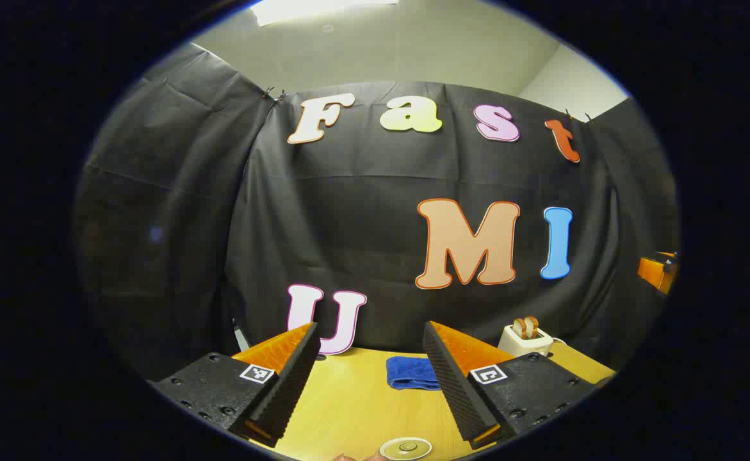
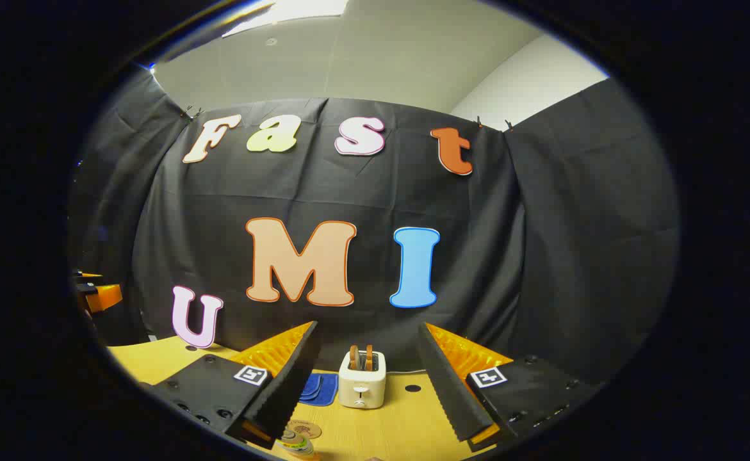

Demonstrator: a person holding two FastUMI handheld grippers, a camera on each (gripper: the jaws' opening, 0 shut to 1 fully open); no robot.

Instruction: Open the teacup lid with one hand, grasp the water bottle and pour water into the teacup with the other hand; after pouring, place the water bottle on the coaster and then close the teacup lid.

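Note:
In the left gripper view, my left gripper is open and holds nothing, high above the yellow table. The round clear teacup lid with a centre knob shows at the bottom edge, below and between the fingers. In the right gripper view, my right gripper is also open with nothing in it. A round brown coaster lies under its left finger. Just in front of the coaster, the top of what looks like the water bottle peeks in at the bottom edge.
A white toaster holding two slices stands at the back of the table, also seen as the toaster on the right. A folded blue cloth lies beside it. The other gripper's orange body shows at far left.

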